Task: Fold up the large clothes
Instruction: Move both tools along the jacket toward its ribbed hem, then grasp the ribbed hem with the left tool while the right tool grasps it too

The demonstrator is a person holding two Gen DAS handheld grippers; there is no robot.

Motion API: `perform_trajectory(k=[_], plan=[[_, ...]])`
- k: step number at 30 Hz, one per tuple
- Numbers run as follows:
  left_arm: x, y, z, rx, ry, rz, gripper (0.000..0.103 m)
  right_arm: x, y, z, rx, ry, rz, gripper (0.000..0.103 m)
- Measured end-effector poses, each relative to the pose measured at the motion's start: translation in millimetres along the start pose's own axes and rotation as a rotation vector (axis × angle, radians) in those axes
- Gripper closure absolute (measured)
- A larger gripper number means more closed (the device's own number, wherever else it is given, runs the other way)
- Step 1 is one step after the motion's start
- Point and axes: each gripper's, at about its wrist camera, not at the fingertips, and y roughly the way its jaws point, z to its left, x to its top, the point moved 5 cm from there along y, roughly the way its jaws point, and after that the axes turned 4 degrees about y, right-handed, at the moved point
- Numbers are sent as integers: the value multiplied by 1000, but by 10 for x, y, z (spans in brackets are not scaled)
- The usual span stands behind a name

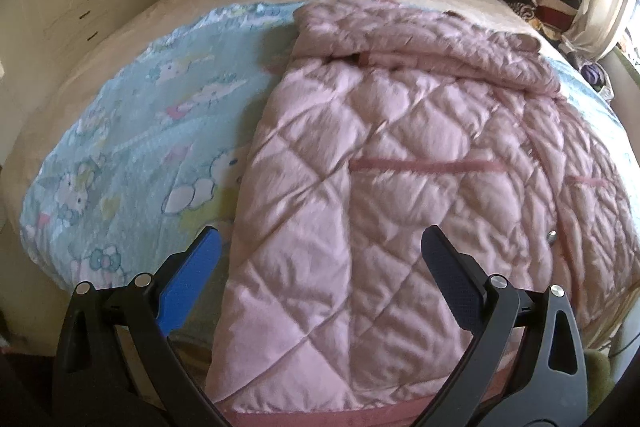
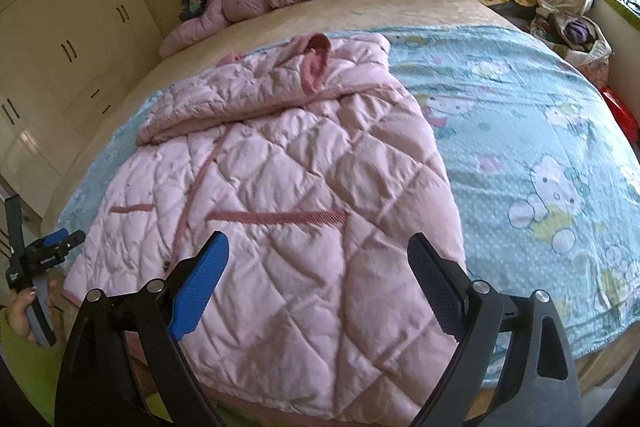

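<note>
On the bed (image 2: pixel 360 11), pink quilted coat (image 2: pixel 304 163); writing unreadable.

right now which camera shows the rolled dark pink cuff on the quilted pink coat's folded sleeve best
The right wrist view: the rolled dark pink cuff faces the camera, its opening visible on the quilted pink coat. The left wrist view shows the sleeve folded across the coat, but no clear cuff.

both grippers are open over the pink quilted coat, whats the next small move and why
Probably lower both grippers to the coat's near hem and close on it. The pink quilted coat lies flat on the blue blanket, sleeves apparently already folded in, and the left gripper and right gripper hover open above its near end, holding nothing. Gripping the hem would let it fold toward the collar.
</note>
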Motion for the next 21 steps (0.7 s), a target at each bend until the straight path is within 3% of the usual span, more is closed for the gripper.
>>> perform_trajectory(k=[7, 13, 21], plan=[[-231, 183, 228, -40, -84, 71, 9, -76, -4, -156, -12, 29, 7, 13], [-465, 302, 296, -197, -170, 122, 9, -92, -13, -226, -10, 44, 7, 13], [-608, 262, 316, -272, -205, 118, 10, -171, -8, -346, -21, 57, 28, 13]])
